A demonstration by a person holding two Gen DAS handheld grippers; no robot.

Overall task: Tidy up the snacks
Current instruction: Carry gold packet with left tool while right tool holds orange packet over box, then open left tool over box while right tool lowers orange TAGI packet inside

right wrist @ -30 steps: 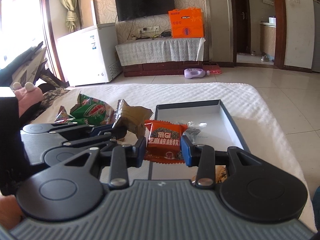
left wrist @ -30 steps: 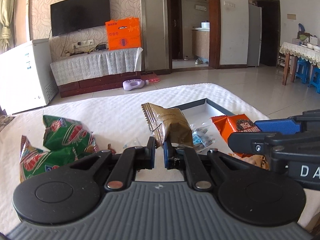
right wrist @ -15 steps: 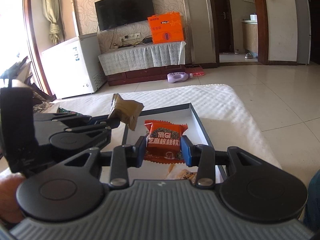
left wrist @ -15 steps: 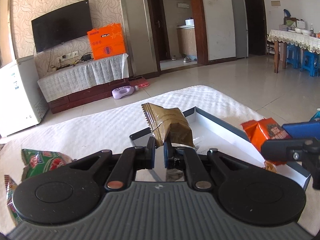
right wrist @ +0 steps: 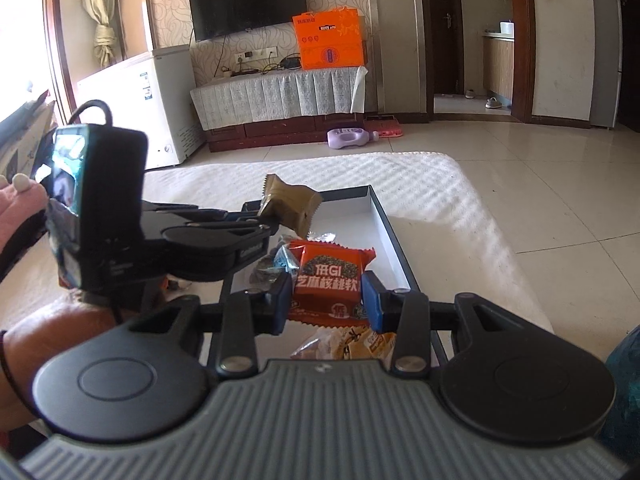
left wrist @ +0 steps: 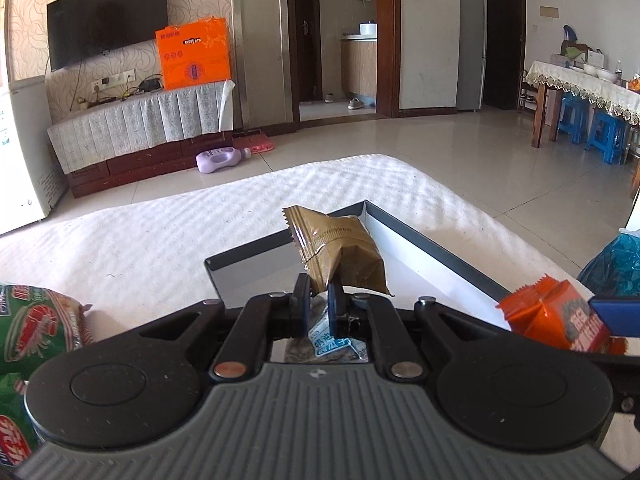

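Note:
My left gripper is shut on the lower edge of a brown snack packet, held above the dark-rimmed white tray on the white cloth. The right wrist view shows that same brown packet hanging over the tray. My right gripper is shut on an orange snack packet, also over the tray, and the orange packet shows at the right of the left wrist view. Small wrapped snacks lie in the tray below the left fingers.
Green snack bags lie on the cloth at the left. More pale wrapped snacks sit in the tray's near end. A blue-green bag stands at the right edge. A person's hand and wrist hold the left gripper.
My left gripper has carried the brown packet rightward from beside the green bags to over the tray. The right gripper with the orange packet has shifted slightly and now holds still.

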